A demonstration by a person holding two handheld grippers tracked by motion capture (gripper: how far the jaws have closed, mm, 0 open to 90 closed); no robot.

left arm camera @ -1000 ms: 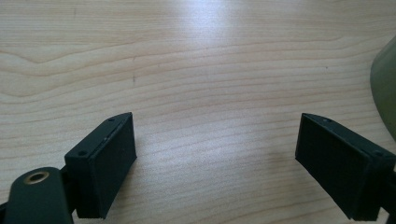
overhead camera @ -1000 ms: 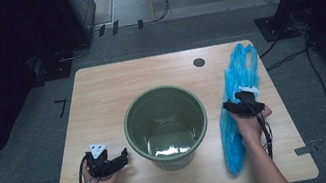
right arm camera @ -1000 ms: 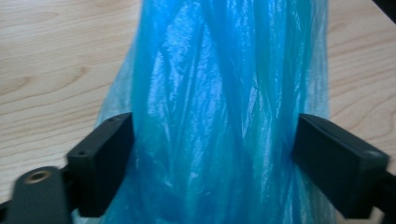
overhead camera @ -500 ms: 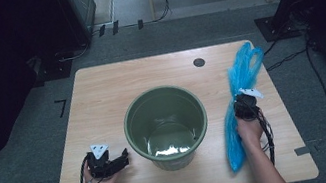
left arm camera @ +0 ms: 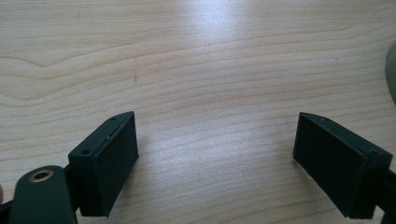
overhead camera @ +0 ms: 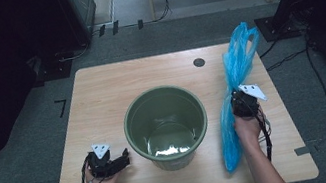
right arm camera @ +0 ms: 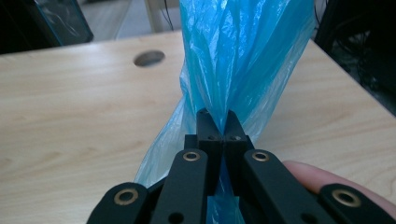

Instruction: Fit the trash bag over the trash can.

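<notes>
We see the green bucket [overhead camera: 165,126] blocking mid-table between both hands; bare tabletop [overhead camera: 114,87] behind it is free, and the blue plastic bag [overhead camera: 236,88] fills the right strip.

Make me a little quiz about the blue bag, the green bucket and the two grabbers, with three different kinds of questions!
1. True or false: the right gripper is pinching the blue plastic bag.
2. What lies between the jaws of the left gripper? A) the bag B) the bucket's rim C) nothing but bare table
3. Fill in the word: the green bucket stands on the wooden table between the two ____.

Key
1. True: its jaws are shut on the bunched middle of the bag.
2. C: the jaws stand wide open over the wood.
3. grippers (the left one sits on one side of it, the right one with the bag on the other).
</notes>
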